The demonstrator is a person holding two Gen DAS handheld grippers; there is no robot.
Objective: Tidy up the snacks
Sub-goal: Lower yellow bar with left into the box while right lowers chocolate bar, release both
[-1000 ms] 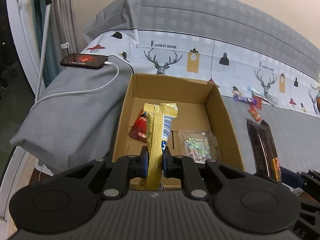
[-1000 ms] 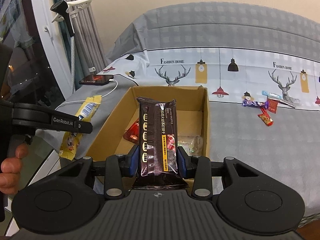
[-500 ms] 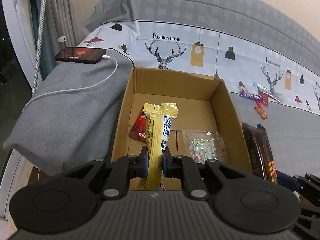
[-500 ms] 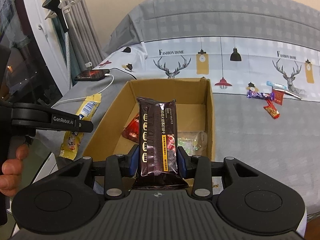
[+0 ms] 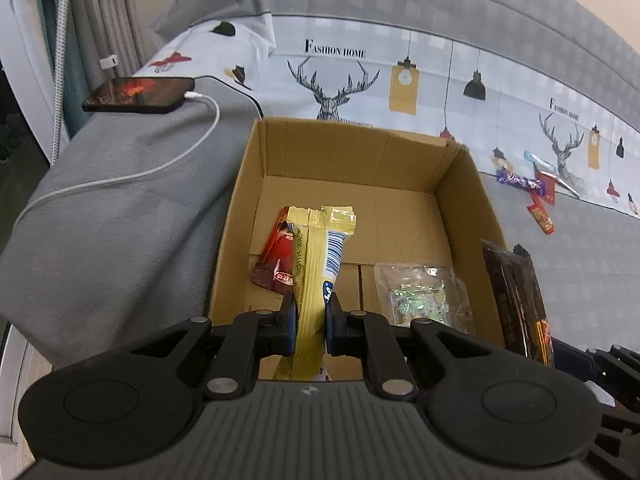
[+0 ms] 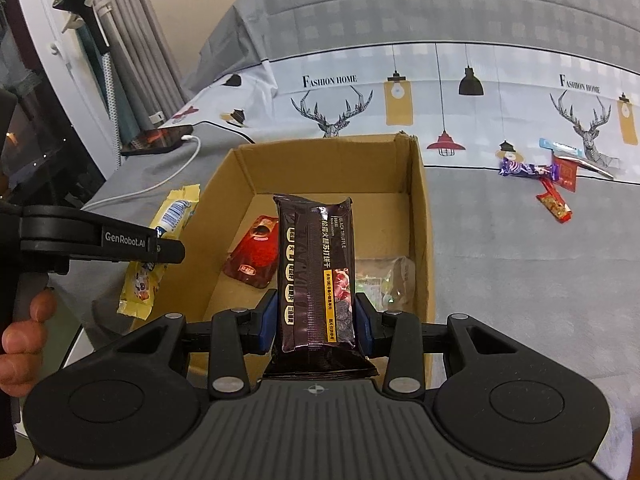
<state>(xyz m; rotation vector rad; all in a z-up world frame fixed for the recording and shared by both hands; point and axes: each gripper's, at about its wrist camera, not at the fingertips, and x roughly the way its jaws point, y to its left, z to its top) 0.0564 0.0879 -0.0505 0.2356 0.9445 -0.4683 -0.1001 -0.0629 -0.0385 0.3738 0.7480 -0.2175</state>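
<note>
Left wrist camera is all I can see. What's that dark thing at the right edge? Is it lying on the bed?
Observer: No. It's a dark snack pack, clamped upright between the blue pads of the right gripper, pointing toward the cardboard box.
Operator: Is my yellow one over the box yet?
Observer: Not by the right wrist view. There the yellow pack in the left gripper hangs outside the box's left wall, over the grey cover.
Operator: Who's holding my gripper?
Observer: A hand shows at that view's left edge, wrapped around the left gripper's handle.
</note>
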